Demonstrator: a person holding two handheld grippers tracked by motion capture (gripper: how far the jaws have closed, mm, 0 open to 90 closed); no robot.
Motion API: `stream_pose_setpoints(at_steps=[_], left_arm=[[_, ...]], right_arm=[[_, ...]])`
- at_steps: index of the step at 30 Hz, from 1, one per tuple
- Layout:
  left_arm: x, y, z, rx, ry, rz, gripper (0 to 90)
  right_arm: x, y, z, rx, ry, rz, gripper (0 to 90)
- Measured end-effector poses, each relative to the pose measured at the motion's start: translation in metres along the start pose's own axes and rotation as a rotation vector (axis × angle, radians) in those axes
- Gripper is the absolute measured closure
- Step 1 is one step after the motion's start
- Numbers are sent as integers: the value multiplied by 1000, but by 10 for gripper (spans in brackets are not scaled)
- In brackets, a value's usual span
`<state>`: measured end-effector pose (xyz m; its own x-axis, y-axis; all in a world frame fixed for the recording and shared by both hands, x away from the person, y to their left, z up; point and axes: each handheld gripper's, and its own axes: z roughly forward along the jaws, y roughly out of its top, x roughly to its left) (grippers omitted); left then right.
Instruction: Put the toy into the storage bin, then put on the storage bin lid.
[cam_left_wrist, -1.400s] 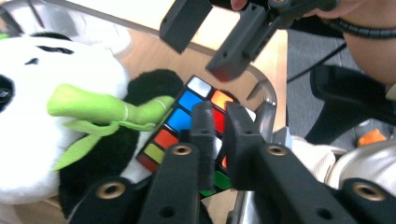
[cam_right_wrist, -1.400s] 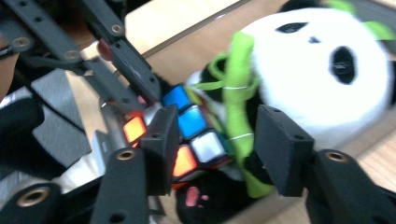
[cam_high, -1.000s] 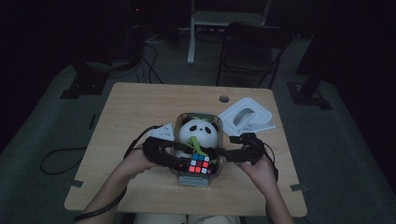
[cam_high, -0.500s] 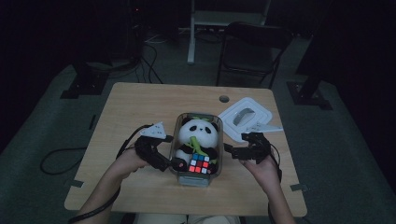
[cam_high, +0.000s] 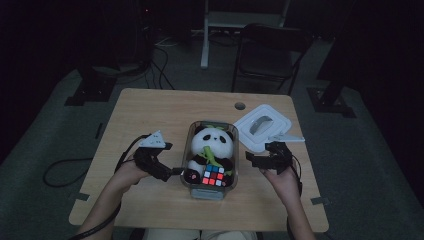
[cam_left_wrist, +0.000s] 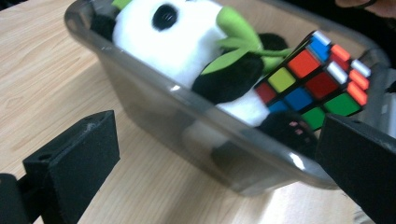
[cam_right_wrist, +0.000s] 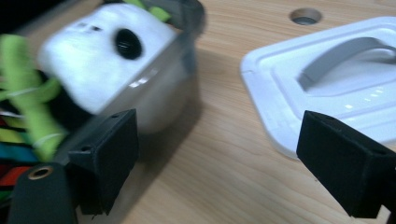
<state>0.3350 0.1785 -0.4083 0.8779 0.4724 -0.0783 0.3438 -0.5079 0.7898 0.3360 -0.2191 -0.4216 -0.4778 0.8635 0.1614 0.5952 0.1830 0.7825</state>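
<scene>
- Looking down from the high view, the left tongs (cam_high: 176, 170) and right tongs (cam_high: 248, 158) now sit on either side of the clear bin (cam_high: 192, 134), each a little off its wall. A second ago both were pressed in against the bin. They have since drawn outward, and the left jaws have just been opening, with nothing between them.
- Inside the bin, between the two tongs, lie the panda plush (cam_high: 212, 146) and the puzzle cube (cam_high: 213, 176). The white lid (cam_high: 264, 128) rests on the counter (cam_high: 165, 107), just beyond the right tongs.
- Seen from the left gripper view, the jaws stand wide apart and empty. Ahead of them are the bin's wall (cam_left_wrist: 187, 121), the plush (cam_left_wrist: 187, 35) and the cube (cam_left_wrist: 317, 79).
- Seen from the right gripper view, the jaws have just been opening and stand apart, empty. The bin (cam_right_wrist: 154, 100) is beside the left jaw and the lid (cam_right_wrist: 327, 70) is ahead, by the right jaw.
- Judging by this, the bin has been set down and released. Fitting the lid looks like the likely next step.
</scene>
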Motion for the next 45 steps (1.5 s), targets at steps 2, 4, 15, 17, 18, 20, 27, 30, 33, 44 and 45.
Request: stream_pose_setpoints(at_steps=[2,4,15,17,18,20,27,30,33,44,45], left_arm=[[2,-4,1,13,29,2,6],[4,-10,2,18,49,3,6],[16,-44,9,27,78,-31,6],[16,-49,10,34,86,-34,6],[16,-49,10,34,86,-34,6],[17,-58,12,43,97,-47,6],[20,-78,11,53,125,-98,6],[20,-82,9,41,139,-107,6],[20,-84,7,29,168,-110,6],[18,-87,12,20,175,-107,6],[18,-87,12,22,174,-106,6]], right_arm=[[-5,-2,2,-22,-24,14,129],[-11,-4,5,-25,-48,26,130],[-33,-17,27,8,-134,65,134],[-34,-18,30,-4,-144,81,134],[-34,-18,30,-4,-144,81,134],[-35,-18,33,-26,-161,98,133],[-39,-15,44,-13,-173,115,134],[-40,-15,48,-16,-191,113,134],[-43,-13,54,-12,-209,118,133],[-58,6,72,-35,-290,159,130],[-59,9,74,-43,-303,164,131]])
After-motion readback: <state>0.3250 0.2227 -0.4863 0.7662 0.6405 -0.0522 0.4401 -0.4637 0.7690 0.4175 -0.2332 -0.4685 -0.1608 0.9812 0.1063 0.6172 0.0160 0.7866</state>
